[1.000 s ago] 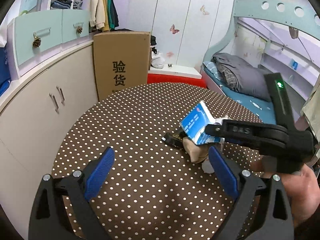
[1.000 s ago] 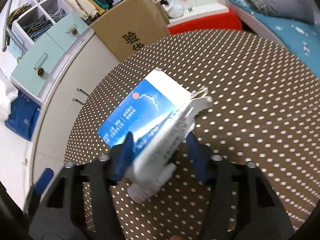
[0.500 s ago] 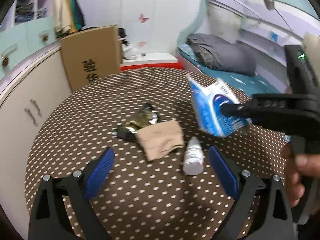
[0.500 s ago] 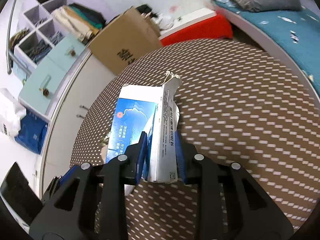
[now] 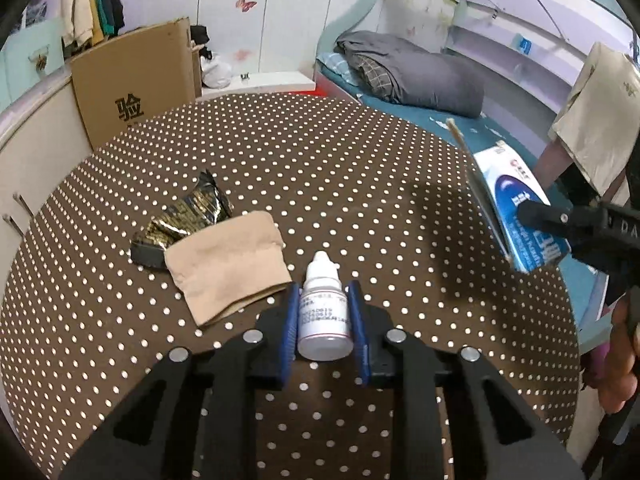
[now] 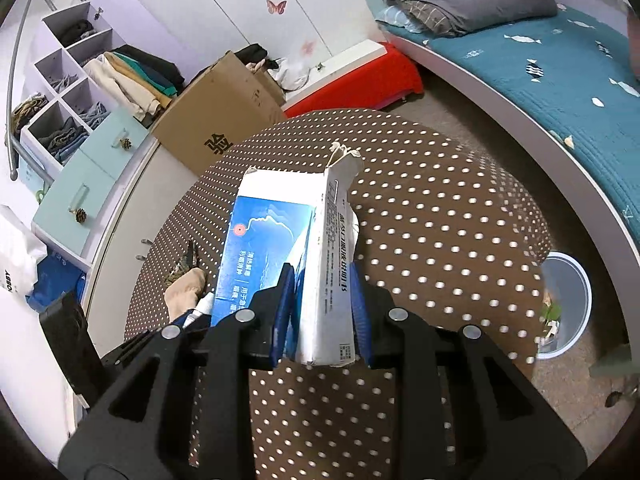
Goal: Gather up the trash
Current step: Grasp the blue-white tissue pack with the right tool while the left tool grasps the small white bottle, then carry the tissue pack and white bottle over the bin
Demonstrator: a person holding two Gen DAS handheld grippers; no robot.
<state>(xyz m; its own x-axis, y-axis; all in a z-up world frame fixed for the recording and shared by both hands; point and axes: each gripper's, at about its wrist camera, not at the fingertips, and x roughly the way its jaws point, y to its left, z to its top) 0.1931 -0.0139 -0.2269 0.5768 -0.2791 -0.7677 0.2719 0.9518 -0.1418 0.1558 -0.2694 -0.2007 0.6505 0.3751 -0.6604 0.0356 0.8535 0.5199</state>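
My left gripper (image 5: 324, 300) is shut on a small white dropper bottle (image 5: 324, 320) lying on the brown dotted round table (image 5: 320, 184). A tan pouch (image 5: 228, 260) and a dark foil wrapper (image 5: 188, 216) lie just left of it. My right gripper (image 6: 320, 284) is shut on a torn blue and white carton (image 6: 304, 256) and holds it above the table's right side. The carton also shows in the left wrist view (image 5: 516, 216). The pouch (image 6: 184, 292) and the bottle tip (image 6: 206, 302) show at the carton's left.
A round bin (image 6: 568, 304) with scraps inside stands on the floor right of the table. A cardboard box (image 5: 132, 84) stands behind the table, cabinets (image 6: 96, 184) to the left, a bed (image 6: 540, 60) to the right.
My left gripper moved forward and closed on the dropper bottle. My right gripper carried the carton up and to the right, toward the table's edge.
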